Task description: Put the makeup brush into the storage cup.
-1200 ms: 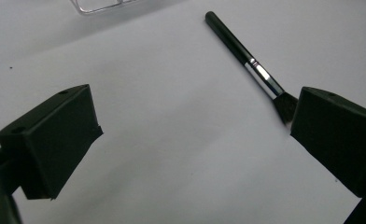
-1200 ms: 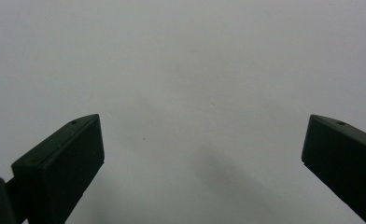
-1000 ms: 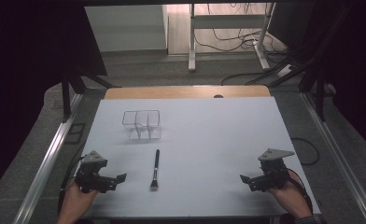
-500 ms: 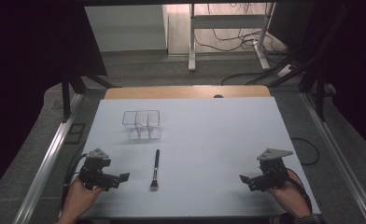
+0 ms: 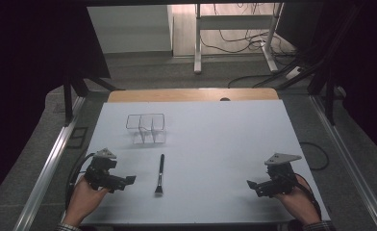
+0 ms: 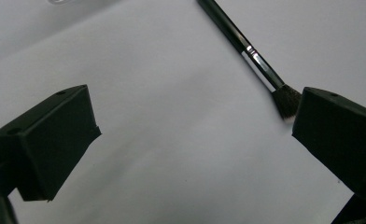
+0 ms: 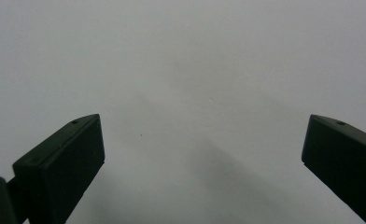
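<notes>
The makeup brush (image 5: 159, 174) lies flat on the white worktop (image 5: 215, 144), bristles toward the person, handle pointing away toward a clear plastic organiser (image 5: 146, 128) that stands well apart from it; the left gripper (image 5: 127, 181) hovers just beside the brush head, jaws spread wide and holding nothing, and in the left gripper view the bristles (image 6: 284, 100) sit close by one jaw, perhaps touching it; the right gripper (image 5: 252, 185) rests near the worktop's right edge, jaws likewise spread over bare surface
</notes>
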Demonstrator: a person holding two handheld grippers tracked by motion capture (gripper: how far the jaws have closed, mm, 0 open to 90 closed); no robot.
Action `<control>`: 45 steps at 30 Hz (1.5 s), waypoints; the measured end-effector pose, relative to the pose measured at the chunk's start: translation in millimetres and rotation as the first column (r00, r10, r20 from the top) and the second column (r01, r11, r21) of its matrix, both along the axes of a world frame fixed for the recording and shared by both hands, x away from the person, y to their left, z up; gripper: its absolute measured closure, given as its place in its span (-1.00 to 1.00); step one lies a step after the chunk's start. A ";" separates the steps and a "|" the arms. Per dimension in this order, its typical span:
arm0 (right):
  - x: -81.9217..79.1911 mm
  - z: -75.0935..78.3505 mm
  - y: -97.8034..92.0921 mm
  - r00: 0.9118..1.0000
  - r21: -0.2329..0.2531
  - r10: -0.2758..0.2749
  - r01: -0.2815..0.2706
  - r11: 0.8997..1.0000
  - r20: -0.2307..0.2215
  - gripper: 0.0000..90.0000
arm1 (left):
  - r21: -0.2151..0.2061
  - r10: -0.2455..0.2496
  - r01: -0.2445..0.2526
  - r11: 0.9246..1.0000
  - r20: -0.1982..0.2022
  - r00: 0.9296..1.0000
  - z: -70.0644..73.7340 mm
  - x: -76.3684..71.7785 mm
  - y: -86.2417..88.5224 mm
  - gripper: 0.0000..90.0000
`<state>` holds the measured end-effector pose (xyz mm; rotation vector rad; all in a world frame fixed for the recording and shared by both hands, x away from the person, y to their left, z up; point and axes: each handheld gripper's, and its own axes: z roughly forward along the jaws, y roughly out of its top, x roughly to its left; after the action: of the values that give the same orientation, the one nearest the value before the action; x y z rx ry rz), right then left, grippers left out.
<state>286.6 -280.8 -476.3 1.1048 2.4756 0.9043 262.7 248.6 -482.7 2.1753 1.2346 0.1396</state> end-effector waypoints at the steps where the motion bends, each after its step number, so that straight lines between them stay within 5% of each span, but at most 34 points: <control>1: 0.2 -0.3 -0.2 1.000 0.000 -0.002 0.002 1.000 -0.001 -1.00 | -0.001 0.001 -0.001 1.000 -0.002 1.000 0.2 1.1 -0.8 -0.99; 21: 0.1 -0.3 0.3 1.000 0.002 -0.011 0.011 1.000 -0.004 -1.00 | 0.019 -0.030 0.031 0.999 -0.032 0.999 9.7 22.5 -19.4 -0.98; 45: 0.7 -2.1 1.6 1.000 -0.006 -0.002 0.002 1.000 -0.006 -1.00 | 0.105 -0.105 0.111 0.988 -0.055 0.993 10.9 45.5 -51.5 -0.99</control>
<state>287.3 -279.3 -478.4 1.1093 2.4795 0.8940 308.2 197.0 -471.9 2.3463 1.1567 0.1112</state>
